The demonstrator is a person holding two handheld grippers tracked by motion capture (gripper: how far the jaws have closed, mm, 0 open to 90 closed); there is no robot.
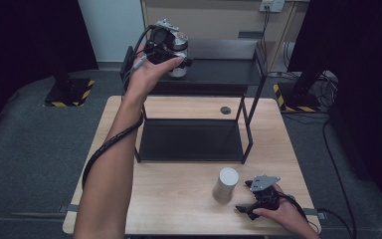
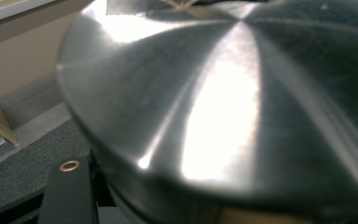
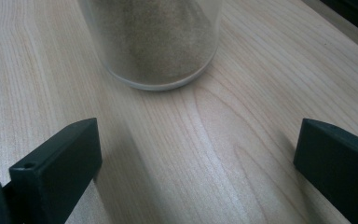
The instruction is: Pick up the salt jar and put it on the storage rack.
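Note:
High over the black rack's top shelf (image 1: 219, 72), my left gripper (image 1: 175, 54) is shut on a jar (image 1: 179, 70) with a brushed metal lid (image 2: 223, 107). That lid sits very close to the camera in the left gripper view, with one black finger (image 2: 70, 196) at the lower left. A second jar (image 1: 226, 183), pale and cylindrical with sandy contents (image 3: 154, 42), stands upright on the wooden table. My right gripper (image 1: 244, 197) rests on the table just right of it. Its fingers (image 3: 56, 172) stand wide open with bare wood between them, short of the jar.
The two-level black rack stands mid-table, its lower shelf (image 1: 191, 139) bare. A small dark disc (image 1: 225, 110) lies on the table (image 1: 169, 204) behind it. Cables trail along my left forearm and over the floor at right.

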